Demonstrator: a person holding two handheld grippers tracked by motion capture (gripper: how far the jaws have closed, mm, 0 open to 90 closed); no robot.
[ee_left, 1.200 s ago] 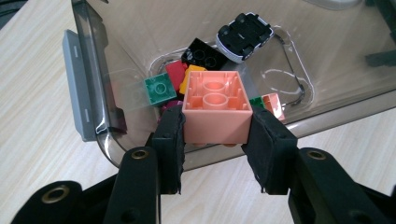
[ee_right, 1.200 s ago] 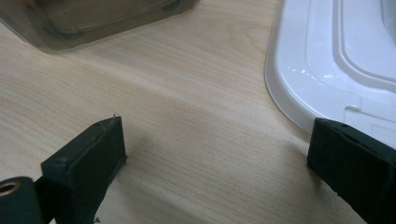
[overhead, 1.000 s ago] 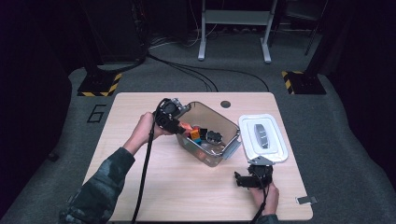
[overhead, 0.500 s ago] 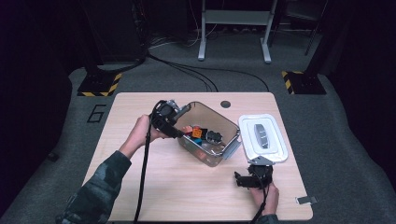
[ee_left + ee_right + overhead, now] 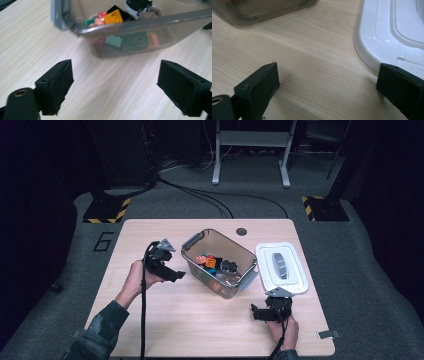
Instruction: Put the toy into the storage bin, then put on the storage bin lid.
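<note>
**Left gripper clear of bin, jaws wide, nothing held**

The clear plastic storage bin with grey end latches (image 5: 220, 261) sits mid-table on the pale wooden table (image 5: 190, 320), its long axis running diagonally from far-left to near-right. Inside lie mixed toy bricks, an orange brick (image 5: 113, 17) on top, green ones against the near wall, plus a small black-and-white toy car (image 5: 138, 6). The white rectangular lid with a grey handle (image 5: 281, 267) lies flat on the table just beside the bin's right end.

Relation for the next move: the bin lies to the right of the left gripper (image 5: 167, 272), near but apart from it, with bare tabletop between its pads and the bin's wall in the left gripper view. The lid lies just ahead of the right gripper (image 5: 265, 312), which is the nearer of the 2 to it.

Left gripper: jaws have just been opening, now spread wide, nothing between them.
Right gripper: jaws wide apart, empty, low over the table; 1 pad sits at the lid's near rim.
</note>
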